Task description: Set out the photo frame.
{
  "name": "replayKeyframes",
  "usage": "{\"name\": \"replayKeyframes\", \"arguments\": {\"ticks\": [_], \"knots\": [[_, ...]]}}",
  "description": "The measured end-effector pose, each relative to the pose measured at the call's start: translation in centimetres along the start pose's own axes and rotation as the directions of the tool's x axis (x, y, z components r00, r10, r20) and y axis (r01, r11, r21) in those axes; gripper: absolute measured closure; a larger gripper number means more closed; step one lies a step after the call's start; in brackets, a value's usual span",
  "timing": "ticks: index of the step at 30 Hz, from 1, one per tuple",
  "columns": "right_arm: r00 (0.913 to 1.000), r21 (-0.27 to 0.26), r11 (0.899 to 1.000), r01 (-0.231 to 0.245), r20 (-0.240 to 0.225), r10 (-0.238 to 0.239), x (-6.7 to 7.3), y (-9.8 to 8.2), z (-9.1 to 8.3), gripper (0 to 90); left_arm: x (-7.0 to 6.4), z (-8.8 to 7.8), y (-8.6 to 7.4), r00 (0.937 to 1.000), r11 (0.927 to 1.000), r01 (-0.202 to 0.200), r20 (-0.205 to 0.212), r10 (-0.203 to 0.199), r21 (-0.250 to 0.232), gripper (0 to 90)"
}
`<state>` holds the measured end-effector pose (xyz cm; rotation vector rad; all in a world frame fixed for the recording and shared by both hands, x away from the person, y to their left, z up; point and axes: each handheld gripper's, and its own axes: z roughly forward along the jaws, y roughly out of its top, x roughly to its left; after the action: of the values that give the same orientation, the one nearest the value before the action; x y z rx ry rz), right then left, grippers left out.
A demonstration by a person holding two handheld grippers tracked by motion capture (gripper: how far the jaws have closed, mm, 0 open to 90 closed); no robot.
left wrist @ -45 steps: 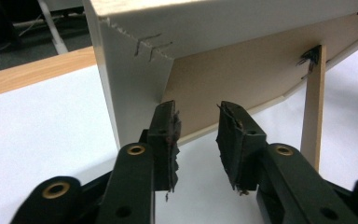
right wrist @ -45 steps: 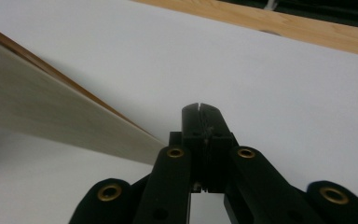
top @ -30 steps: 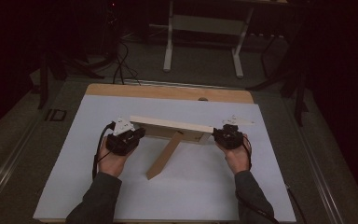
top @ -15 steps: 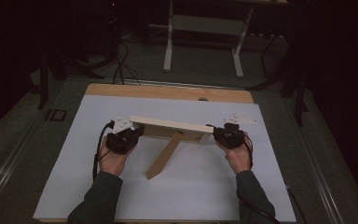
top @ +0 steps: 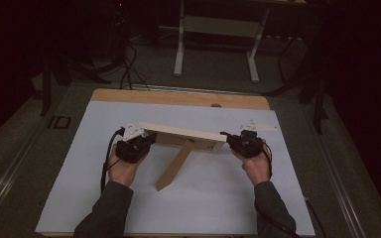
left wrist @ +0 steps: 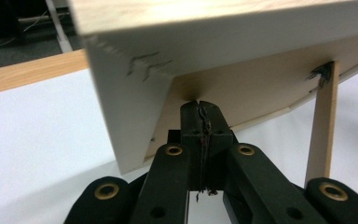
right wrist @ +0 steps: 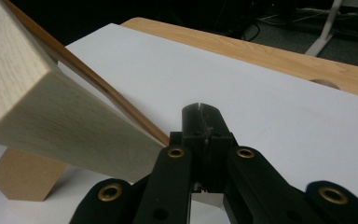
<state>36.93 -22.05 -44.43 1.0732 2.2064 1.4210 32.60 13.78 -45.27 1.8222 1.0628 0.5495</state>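
Picture frame (top: 181, 135) stands tilted on the tabletop (top: 218, 198), prop leg (top: 174, 166) out. Left hand-held gripper (top: 146, 140) and right hand-held gripper (top: 226, 135) sit at its ends, jaws closed, nothing visibly gripped. Standing looks done; letting go remains.

One picture frame (top: 181, 135), two hand-held grippers.

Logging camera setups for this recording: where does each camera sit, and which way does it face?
High view: above the person's side, looking forward and down on the table; both forearms, left gripper, right gripper.
Left gripper view: on the left gripper, looking along its shut jaws under the frame at the prop leg.
Right gripper view: on the right gripper, jaws shut beside the frame's end.
Shared: all three show the frame and the white table.
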Motion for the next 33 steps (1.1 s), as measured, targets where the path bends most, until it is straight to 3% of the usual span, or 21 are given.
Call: {"name": "replayKeyframes", "arguments": {"ticks": [5,16,25,33], "knots": [[0.9998,0.003,1.000,-0.001,-0.021,0.001,0.0,0.2,0.1,89.9,-0.2,0.2,0.3,0.9997,0.9998,0.016,0.017,-0.016,-0.008,90.0],[0.9990,0.007,1.000,0.004,-0.044,-0.004,0.3,0.3,0.1,90.0,-0.8,0.6,0.8,0.9997,0.9999,0.010,0.024,-0.010,-0.009,90.0],[0.9982,0.011,1.000,0.018,-0.057,-0.017,0.5,0.5,0.1,90.0,-1.4,1.1,1.4,0.9998,0.9998,-0.014,-0.014,0.014,0.016,90.0],[0.9976,0.025,0.999,0.033,-0.062,-0.032,0.8,0.7,0.1,89.9,-1.5,1.5,1.6,1.0000,0.9998,-0.006,-0.006,0.006,0.020,90.0]]}}
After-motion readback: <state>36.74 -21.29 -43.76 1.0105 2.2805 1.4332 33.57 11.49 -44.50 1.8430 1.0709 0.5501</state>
